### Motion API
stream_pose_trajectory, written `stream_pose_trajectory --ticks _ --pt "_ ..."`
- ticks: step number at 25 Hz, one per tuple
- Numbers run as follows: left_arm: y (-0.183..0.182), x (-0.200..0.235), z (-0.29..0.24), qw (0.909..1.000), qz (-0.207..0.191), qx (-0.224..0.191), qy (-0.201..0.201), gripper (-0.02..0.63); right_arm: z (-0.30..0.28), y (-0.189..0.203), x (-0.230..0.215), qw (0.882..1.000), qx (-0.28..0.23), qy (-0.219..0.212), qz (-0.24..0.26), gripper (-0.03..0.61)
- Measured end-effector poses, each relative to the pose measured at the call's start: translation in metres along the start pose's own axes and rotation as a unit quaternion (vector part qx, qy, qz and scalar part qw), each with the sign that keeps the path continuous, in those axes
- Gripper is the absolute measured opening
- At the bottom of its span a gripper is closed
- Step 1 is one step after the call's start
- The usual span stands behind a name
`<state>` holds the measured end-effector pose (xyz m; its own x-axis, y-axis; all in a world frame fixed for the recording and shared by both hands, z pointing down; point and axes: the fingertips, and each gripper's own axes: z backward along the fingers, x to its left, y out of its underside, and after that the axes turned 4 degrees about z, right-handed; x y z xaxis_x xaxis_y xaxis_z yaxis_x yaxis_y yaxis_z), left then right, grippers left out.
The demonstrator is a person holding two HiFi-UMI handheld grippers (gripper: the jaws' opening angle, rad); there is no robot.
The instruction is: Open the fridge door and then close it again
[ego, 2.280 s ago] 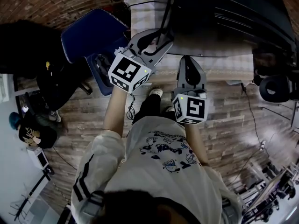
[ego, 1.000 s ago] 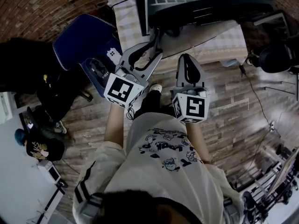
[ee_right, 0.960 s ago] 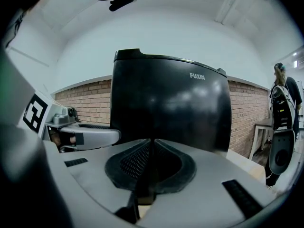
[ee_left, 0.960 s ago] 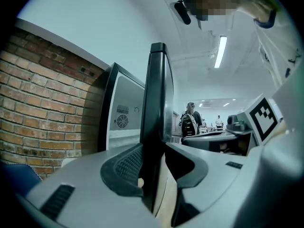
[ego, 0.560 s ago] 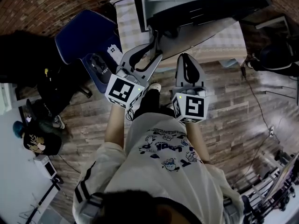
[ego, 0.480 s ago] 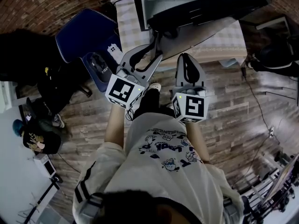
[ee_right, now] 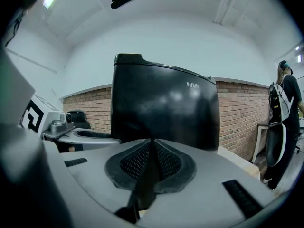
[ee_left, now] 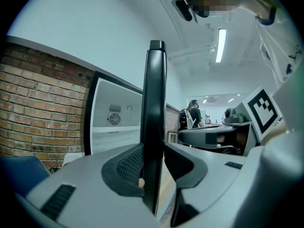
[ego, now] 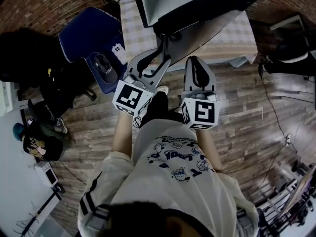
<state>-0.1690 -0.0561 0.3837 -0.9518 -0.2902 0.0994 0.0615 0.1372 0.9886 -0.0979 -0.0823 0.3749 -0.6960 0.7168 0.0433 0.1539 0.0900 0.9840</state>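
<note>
The fridge door (ee_left: 156,89) stands open, so I judge the first half of the task to be done or almost done, while the closing is not yet made. The left tongs (ee_left: 156,165) are clamped on the free edge of this door. The black edge rises straight up between the two pads, and the left pad lies against it. Just to the left of the left tongs the white inside of the fridge (ee_left: 114,127) shows in its black frame, which confirms the opening. The right tongs (ee_right: 152,160) are clenched on nothing, their pads pressed together. They point at the black outer face of the door, which stands near in front of them without touching. What is left, in my opinion, is to swing the door back until it meets the frame and then to let the edge go. The fridge stands on a table with a checked cloth (ego: 133,28), beyond the tips of both tongs. Below the tongs is a floor of wooden planks (ego: 247,122). To the left of the left tongs there is a brick wall (ee_left: 38,103) and something blue, probably a chair (ego: 89,33). Far to the right of the right tongs a person with a backpack (ee_right: 280,118) stands in the room.
</note>
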Motion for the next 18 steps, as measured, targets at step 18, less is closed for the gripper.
stream_pose_trajectory --ticks 18 --pt "0.012 -0.108 0.009 0.9992 -0.014 -0.003 0.036 0.133 0.098 0.020 -0.035 1.000 0.003 0.028 -0.008 0.041"
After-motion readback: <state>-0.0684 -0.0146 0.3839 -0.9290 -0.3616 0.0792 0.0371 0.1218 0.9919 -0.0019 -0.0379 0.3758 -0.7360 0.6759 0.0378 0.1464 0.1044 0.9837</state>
